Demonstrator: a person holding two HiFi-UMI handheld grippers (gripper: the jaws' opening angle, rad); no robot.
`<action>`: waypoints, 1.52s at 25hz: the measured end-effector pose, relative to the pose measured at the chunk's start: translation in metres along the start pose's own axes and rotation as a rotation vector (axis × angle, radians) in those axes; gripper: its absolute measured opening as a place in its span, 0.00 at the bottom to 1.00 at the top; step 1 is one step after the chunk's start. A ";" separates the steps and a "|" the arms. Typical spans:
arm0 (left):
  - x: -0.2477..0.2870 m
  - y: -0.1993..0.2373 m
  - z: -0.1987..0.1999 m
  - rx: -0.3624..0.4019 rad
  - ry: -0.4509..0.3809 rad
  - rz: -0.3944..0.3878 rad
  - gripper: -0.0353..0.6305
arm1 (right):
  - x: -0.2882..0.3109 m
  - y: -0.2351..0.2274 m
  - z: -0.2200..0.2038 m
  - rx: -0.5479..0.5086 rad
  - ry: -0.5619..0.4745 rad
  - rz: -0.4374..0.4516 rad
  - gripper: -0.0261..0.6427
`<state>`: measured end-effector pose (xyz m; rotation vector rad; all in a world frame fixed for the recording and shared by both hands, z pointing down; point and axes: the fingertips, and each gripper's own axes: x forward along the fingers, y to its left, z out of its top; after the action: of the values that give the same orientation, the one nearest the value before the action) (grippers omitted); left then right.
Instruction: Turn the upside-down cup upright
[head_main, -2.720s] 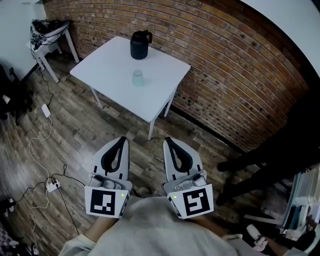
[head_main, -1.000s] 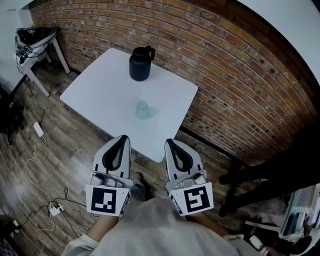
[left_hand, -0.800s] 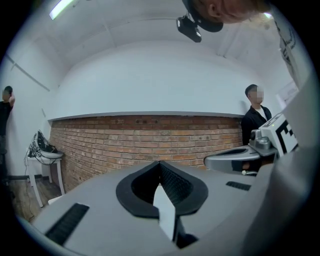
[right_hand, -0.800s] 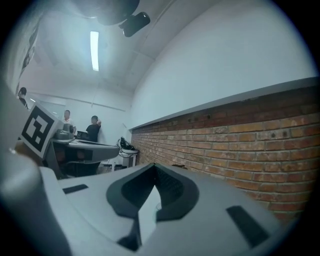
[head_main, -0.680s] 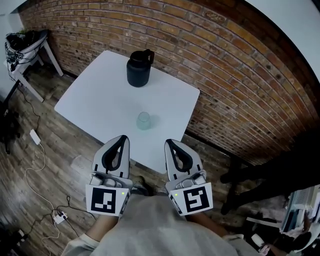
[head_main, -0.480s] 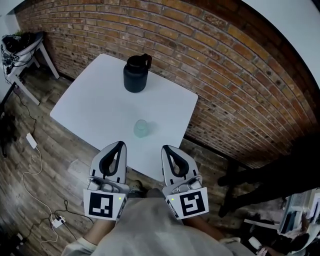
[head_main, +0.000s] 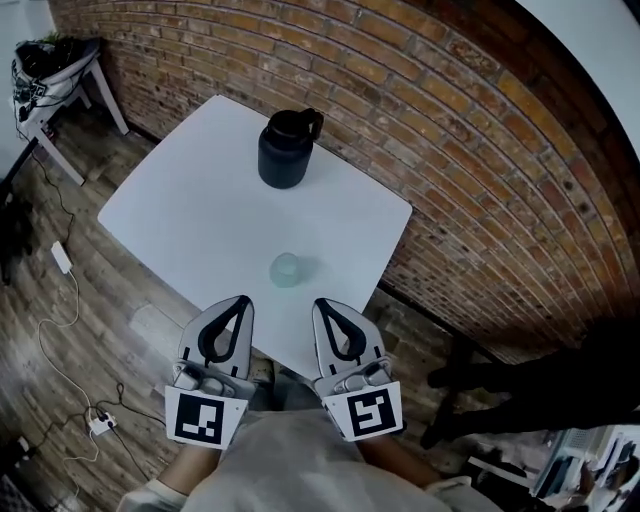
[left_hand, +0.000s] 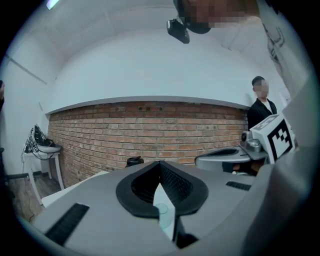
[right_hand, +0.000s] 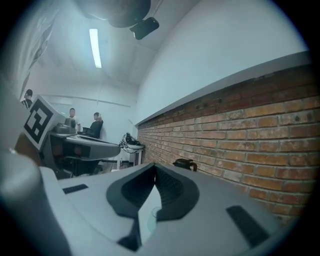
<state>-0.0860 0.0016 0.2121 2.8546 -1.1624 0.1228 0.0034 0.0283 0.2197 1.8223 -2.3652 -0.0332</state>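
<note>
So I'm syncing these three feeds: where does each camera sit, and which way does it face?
Head view: on the person's head, facing steeply down at the table, cup and jug; shows the left gripper, right gripper and the person's torso.
Left gripper view: rides the left gripper, looking along its shut fingers toward the brick wall; the right gripper shows at right.
Right gripper view: rides the right gripper, same direction; the left gripper shows at left.
Shared: all three show cup and jug.

The grey, black-lined left gripper and matching right gripper point forward side by side, roughly level. Both pairs of jaws are closed tip to tip.
</note>
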 end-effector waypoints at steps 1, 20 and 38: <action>0.002 0.000 -0.005 0.004 0.009 0.003 0.07 | 0.004 -0.001 -0.004 -0.002 0.001 0.013 0.05; 0.037 -0.010 -0.084 0.092 0.183 -0.031 0.07 | 0.057 0.005 -0.103 0.001 0.114 0.202 0.20; 0.049 -0.005 -0.105 0.085 0.243 -0.011 0.07 | 0.088 -0.003 -0.163 0.001 0.227 0.218 0.35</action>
<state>-0.0536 -0.0203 0.3209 2.8142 -1.1174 0.5145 0.0069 -0.0444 0.3897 1.4697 -2.3832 0.1894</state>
